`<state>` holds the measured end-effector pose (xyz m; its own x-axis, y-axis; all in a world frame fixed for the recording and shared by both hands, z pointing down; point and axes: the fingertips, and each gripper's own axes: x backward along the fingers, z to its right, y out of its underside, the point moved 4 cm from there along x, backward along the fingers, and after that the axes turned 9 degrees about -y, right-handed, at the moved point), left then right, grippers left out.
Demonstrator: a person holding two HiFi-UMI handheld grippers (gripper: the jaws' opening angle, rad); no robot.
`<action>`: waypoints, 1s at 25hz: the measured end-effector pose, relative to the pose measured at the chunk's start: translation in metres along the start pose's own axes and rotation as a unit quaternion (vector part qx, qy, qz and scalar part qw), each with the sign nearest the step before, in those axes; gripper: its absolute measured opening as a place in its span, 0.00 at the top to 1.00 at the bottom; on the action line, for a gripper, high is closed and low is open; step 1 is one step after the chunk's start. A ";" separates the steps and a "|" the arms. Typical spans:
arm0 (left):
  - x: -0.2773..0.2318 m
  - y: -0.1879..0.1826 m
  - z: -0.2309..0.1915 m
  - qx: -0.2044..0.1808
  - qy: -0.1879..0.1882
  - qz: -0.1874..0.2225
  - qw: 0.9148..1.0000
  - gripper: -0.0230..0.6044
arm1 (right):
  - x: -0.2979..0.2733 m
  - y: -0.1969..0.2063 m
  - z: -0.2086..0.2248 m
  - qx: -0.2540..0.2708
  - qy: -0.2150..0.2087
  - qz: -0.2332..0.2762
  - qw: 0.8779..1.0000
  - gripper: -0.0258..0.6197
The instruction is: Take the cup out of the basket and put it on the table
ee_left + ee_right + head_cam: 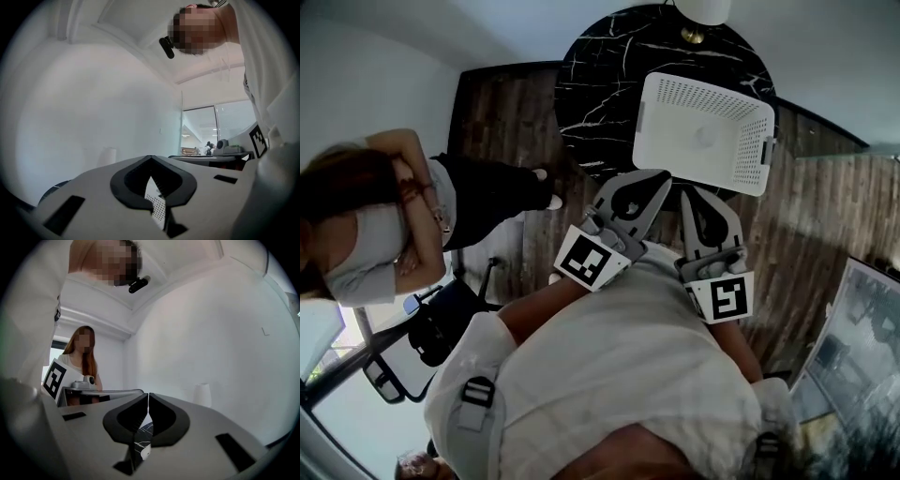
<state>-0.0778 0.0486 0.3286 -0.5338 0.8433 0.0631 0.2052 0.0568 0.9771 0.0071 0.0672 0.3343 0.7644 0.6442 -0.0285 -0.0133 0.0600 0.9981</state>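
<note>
The white perforated basket (675, 98) is sitting on the round black marble table (600, 84) at upper centre. A pale round shape on its floor is probably the cup (705, 136). The left gripper (662, 176) and right gripper (687, 191) are hovering below, jaws pressed together, holding nothing. The cup is likely light, rigid and slick, so pinching its rim wall seems best

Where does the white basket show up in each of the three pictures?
Head view: the white basket is upper right of centre, on the black marble table.
Left gripper view: its perforated wall peeks through the jaw opening, bottom centre.
Right gripper view: not clearly in it; marble shows there.
Shared landmark: the white lamp.
</note>
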 end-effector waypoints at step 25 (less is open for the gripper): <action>-0.118 0.026 0.028 -0.043 0.077 -0.063 0.994 0.95 | 0.027 -0.001 0.119 -0.012 0.070 0.017 0.997 0.94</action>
<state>0.0133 -0.0340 0.3407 -0.6717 0.7399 -0.0377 0.0609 0.1059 0.9925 0.1044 -0.0061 0.3390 0.6664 0.7456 -0.0039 -0.0546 0.0541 0.9970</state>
